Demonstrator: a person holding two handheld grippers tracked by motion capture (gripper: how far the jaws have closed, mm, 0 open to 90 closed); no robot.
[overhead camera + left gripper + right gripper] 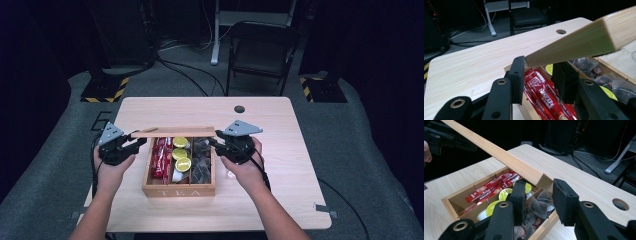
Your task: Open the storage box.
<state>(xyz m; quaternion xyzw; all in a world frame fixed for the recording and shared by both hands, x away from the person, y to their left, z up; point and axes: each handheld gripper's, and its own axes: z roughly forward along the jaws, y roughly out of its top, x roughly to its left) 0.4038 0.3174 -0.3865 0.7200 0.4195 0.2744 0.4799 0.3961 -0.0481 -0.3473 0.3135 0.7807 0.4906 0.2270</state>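
Pale wood lid (173, 132), raised above the back edge of the tea box (179, 190), is clamped at one end by the left gripper (540, 72). The right gripper (539, 195) seems to pinch the other end, though contact is unclear. The box sits on a light table (280, 130); beyond it, a folding chair (261, 50).

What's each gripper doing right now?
Left gripper: shut on the wooden lid, at its end.
Right gripper: jaws astride the lid's other end; grip cannot be told.
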